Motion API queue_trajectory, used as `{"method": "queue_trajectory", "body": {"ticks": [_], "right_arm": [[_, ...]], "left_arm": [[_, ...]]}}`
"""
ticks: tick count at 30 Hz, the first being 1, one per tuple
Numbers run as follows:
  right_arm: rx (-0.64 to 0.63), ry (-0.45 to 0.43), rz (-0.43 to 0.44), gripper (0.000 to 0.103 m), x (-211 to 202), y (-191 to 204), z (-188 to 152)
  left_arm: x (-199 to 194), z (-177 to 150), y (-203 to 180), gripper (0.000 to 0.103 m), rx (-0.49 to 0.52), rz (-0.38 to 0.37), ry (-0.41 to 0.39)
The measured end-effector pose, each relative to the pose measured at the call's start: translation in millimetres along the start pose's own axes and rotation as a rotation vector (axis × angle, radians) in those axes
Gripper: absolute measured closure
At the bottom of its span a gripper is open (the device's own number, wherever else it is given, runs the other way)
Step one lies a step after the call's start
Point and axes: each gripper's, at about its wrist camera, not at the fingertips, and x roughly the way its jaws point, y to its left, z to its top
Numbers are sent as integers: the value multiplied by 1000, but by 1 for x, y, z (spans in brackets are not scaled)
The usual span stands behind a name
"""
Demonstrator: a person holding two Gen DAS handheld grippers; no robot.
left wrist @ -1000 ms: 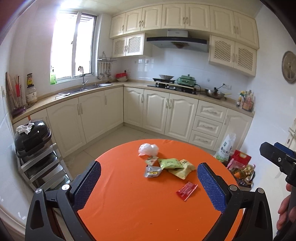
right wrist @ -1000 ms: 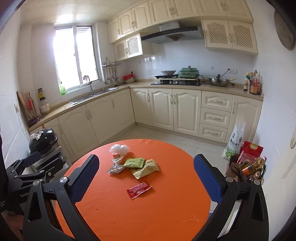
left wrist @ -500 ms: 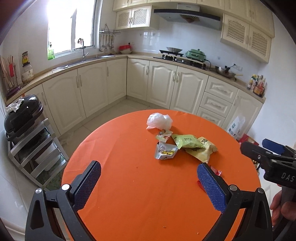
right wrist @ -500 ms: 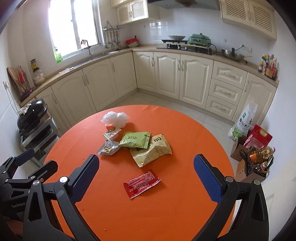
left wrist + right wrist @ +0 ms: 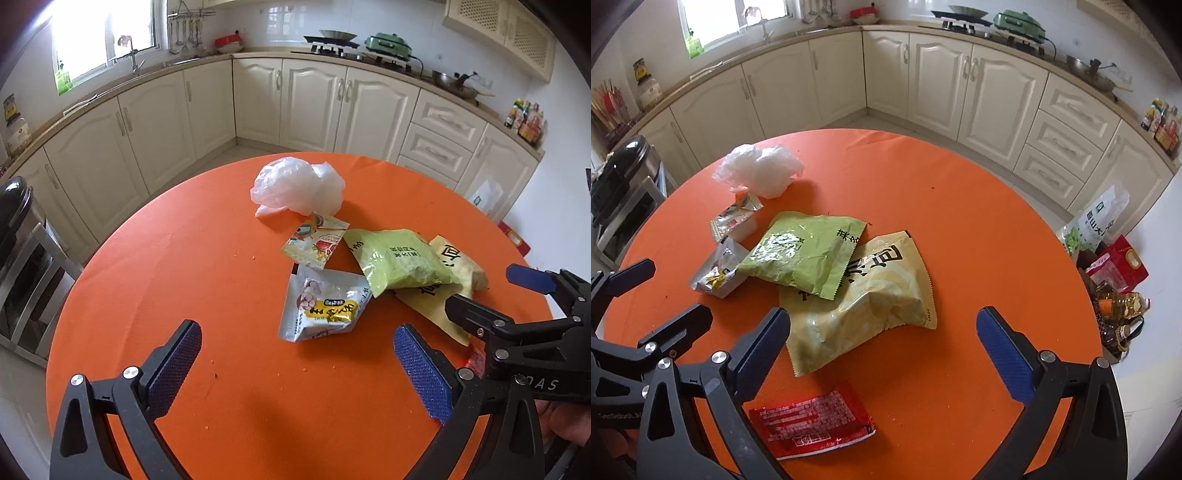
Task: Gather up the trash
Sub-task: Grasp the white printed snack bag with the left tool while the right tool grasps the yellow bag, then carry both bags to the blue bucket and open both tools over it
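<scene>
Trash lies on a round orange table (image 5: 184, 258): a crumpled white plastic bag (image 5: 295, 186), a small colourful wrapper (image 5: 314, 245), a silver-and-yellow packet (image 5: 325, 308), a green snack bag (image 5: 805, 254) overlapping a beige bag (image 5: 864, 299), and a red sachet (image 5: 812, 417). My left gripper (image 5: 295, 365) is open and empty, just short of the silver packet. My right gripper (image 5: 882, 354) is open and empty, its fingers either side of the beige bag's near end, above the red sachet. Each gripper also shows in the other's view.
Cream kitchen cabinets (image 5: 314, 103) ring the room beyond the table. A black appliance on a metal rack (image 5: 18, 229) stands left of the table. Bags, a red box and oil bottles (image 5: 1115, 280) sit on the floor to the right.
Both grippers have moved forward and down toward the table. The trash now looks much larger and closer. Both stay open.
</scene>
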Motion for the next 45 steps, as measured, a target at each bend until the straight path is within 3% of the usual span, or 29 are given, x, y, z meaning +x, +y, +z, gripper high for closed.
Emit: {"method": "queue_trajectory", "body": {"ticks": [4, 7, 10, 13, 14, 19, 20, 22, 27, 32, 36, 45], "right_arm": [[16, 13, 19, 3, 13, -4, 5], [6, 32, 46, 11, 24, -3, 7], [-9, 22, 30, 11, 26, 1, 8], [-32, 10, 44, 24, 26, 7, 10], [-41, 7, 48, 31, 25, 10, 10], [-50, -15, 79, 46, 20, 13, 6], [-41, -15, 97, 54, 18, 11, 6], [-42, -10, 105, 59, 16, 11, 4], [-1, -8, 133, 65, 6, 2, -9], [74, -27, 156, 66, -17, -20, -32], [100, -48, 160, 66, -39, -27, -44], [128, -106, 191, 66, -85, -26, -71]], "left_arm": [[21, 23, 6, 1, 12, 15, 5], [33, 35, 9, 4, 30, 23, 19], [46, 46, 19, 11, 14, -24, 48], [52, 53, 20, 20, 33, -3, 28], [53, 56, 20, 27, 37, 4, 19], [62, 73, 29, 53, 42, -5, -2], [64, 76, 32, 53, 40, -14, -1], [67, 82, 38, 56, 41, -27, -3], [63, 74, 49, 65, 39, -58, -18], [27, 24, 52, 90, 9, -112, -13], [8, 4, 42, 91, -12, -138, -21], [-38, -26, 63, 95, -39, -188, -44]]}}
